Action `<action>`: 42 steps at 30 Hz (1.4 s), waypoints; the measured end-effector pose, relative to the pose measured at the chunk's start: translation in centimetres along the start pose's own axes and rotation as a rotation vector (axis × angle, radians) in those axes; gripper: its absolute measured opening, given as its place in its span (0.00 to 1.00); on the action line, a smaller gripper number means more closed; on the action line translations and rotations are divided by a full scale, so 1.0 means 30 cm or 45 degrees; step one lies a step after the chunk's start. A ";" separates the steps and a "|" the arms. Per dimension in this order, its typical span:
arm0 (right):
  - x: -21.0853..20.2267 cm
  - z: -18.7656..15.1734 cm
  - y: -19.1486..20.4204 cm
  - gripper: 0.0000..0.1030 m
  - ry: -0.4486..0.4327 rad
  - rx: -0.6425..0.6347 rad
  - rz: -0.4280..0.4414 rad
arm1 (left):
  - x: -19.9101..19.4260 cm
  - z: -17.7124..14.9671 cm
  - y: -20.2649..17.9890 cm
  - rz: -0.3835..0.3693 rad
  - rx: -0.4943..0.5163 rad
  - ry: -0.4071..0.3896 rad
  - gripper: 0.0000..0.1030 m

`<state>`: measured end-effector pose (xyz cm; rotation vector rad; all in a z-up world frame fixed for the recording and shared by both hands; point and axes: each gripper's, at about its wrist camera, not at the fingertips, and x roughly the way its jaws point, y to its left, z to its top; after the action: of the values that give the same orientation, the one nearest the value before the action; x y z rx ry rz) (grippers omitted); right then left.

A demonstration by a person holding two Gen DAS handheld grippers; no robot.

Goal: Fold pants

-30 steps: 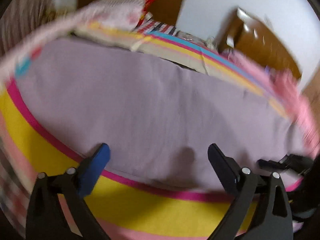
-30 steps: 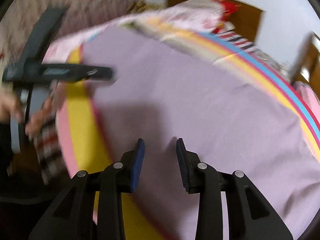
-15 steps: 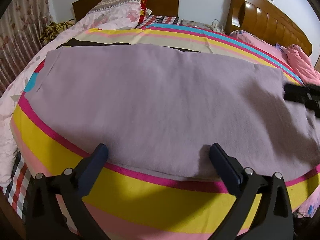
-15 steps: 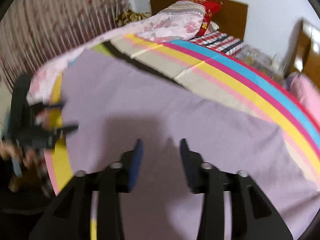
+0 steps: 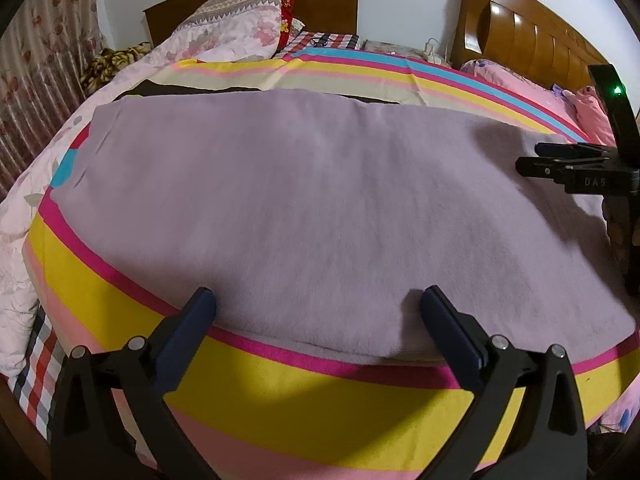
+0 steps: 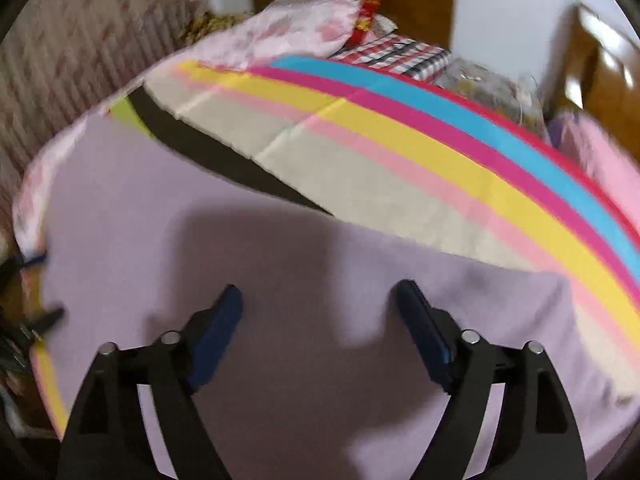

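Your left gripper [image 5: 316, 310] and right gripper [image 6: 320, 304] hover spread wide and empty over the lilac pants [image 5: 304, 208], which lie flat along the bed's [image 5: 320, 408] near edge; soft and limp, they look best pinched at the corners

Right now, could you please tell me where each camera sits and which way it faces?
Left wrist: sits at the bed's near edge, looking across the purple pants toward the headboard; shows the left gripper, jaws open, and the right gripper at far right.
Right wrist: hovers above the pants, facing the pillow; shows its own gripper, jaws open.
Shared: pants, striped sheet, pillow.
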<state>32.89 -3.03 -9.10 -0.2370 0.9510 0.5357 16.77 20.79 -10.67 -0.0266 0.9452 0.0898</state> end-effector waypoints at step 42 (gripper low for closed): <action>-0.738 -1.085 -0.810 0.78 -0.351 1.278 -0.206 | -0.009 -0.012 -0.028 0.062 -0.066 -0.006 0.99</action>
<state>12.51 -44.54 -10.30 0.6446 0.8200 -0.0987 16.40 19.93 -10.69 -0.0516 0.9389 0.1592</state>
